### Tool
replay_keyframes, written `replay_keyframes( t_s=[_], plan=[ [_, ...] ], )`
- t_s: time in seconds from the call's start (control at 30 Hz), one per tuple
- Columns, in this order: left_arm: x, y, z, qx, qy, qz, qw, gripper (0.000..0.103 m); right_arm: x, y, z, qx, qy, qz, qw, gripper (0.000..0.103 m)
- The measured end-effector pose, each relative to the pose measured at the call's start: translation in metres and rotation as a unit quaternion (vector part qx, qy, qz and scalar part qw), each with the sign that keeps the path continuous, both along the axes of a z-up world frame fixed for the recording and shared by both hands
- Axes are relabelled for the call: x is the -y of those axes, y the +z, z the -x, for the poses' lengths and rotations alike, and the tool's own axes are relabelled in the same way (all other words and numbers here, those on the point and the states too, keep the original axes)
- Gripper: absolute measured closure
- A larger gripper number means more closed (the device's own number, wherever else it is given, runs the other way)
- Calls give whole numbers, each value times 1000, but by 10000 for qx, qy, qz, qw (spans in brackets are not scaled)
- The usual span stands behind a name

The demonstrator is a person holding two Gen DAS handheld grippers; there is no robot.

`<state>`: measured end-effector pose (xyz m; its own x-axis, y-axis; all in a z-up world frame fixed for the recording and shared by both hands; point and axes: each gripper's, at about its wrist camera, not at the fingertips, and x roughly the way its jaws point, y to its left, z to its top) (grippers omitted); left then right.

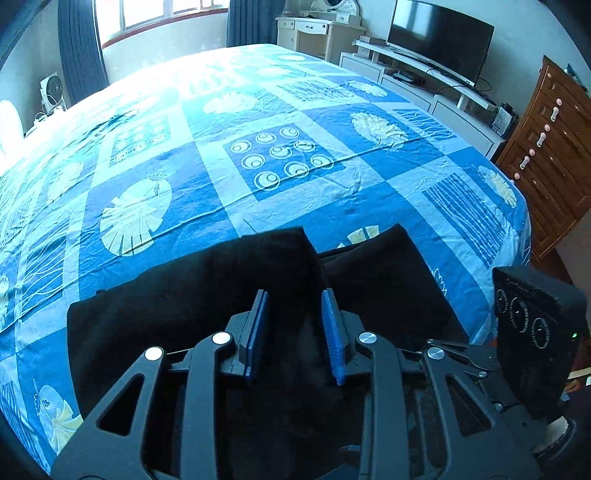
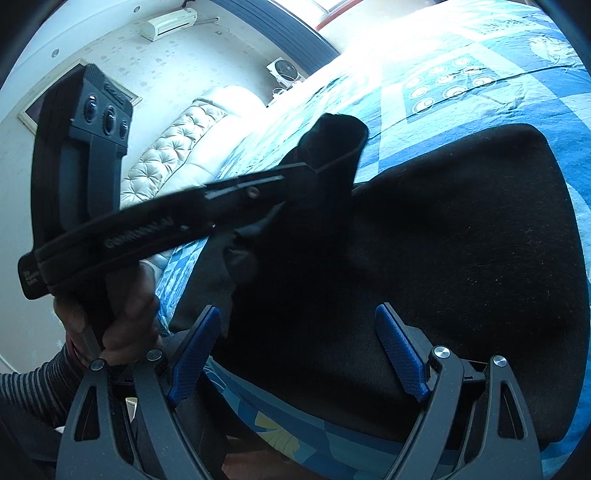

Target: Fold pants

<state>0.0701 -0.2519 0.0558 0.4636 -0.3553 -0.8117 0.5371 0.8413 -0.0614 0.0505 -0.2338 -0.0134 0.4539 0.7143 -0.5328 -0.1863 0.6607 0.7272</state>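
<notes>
Black pants [image 1: 166, 314] lie folded near the front edge of the bed's blue patterned sheet [image 1: 207, 206]. My left gripper [image 1: 295, 325] hovers over them, its blue pads a little apart, with a raised fold of the black cloth between them and no pad pressing on it. In the right wrist view the left gripper [image 2: 291, 190] reaches in from the left to a lifted flap of the pants [image 2: 332, 136]. My right gripper [image 2: 299, 350] stands wide open above the pants [image 2: 443, 240], nothing clamped. A hand [image 2: 122, 306] holds the left tool.
The bed's edge curves down on the right, beside a wooden chest of drawers [image 1: 546, 147]. A TV [image 1: 439, 37] on a white stand and a white dresser [image 1: 314, 33] stand beyond the bed. A tufted headboard [image 2: 177, 147] and a small fan [image 1: 53, 90] are at the far side.
</notes>
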Motion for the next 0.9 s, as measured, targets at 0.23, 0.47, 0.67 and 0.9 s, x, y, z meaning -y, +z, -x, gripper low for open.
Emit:
replay_keyframes(
  t_s=[0.23,0.47,0.67,0.9],
  plan=[
    [-14,60,27,713,-432,657,9944,42,1,1,1,-5,24,-12,10000,18],
    [-92,51,40,777,370,663,9941,27,14,1,-5,-275,-165,-528,9981,19],
    [-181,14,37,582,1405,471,9872,27,39,-3,-29,-804,-691,-1366,9849,19],
    [-225,-4,25,305,2003,784,9761,27,5,-13,-67,-1207,-376,-382,9912,67]
  ],
)
